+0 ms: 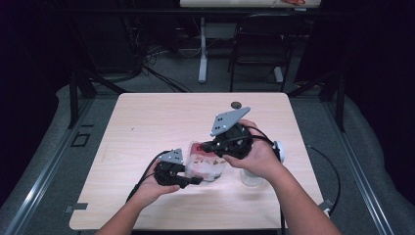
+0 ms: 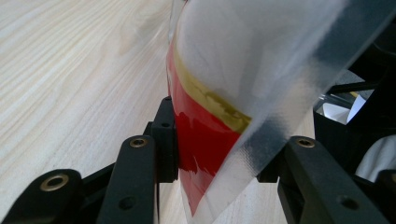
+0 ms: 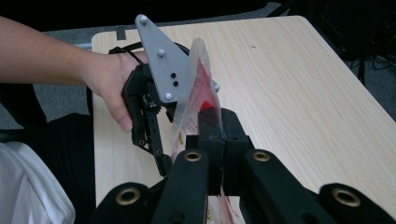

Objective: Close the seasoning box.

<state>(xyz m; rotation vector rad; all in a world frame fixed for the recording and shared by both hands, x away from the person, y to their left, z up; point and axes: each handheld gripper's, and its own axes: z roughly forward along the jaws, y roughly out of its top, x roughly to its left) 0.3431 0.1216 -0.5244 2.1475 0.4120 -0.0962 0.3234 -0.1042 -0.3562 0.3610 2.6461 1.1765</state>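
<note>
Tongs on both sides pinch one clear plastic bag (image 1: 205,164) above the desk (image 1: 147,122). We judge our left tongs (image 2: 219,154) steady its red-printed side while our right tongs (image 3: 218,140) clamp the top edge, likely to pull it open.

the clear plastic bag (image 2: 261,60) with red printing runs off the top and right edges of the left gripper view, and its printed markings are too blurred to read. at centre of the high view, its lower edge lies behind the left gripper (image 1: 192,180), its upper right behind the right gripper (image 1: 205,145). a clear round object (image 1: 252,177), lower right of centre, is partly covered by the right hand (image 1: 259,156); its kind cannot be told. a small dark spot (image 1: 236,104) near the table's far edge is too small to identify. in the right gripper view, the bag's bottom passes behind the black jaws at the lower frame edge.
</note>
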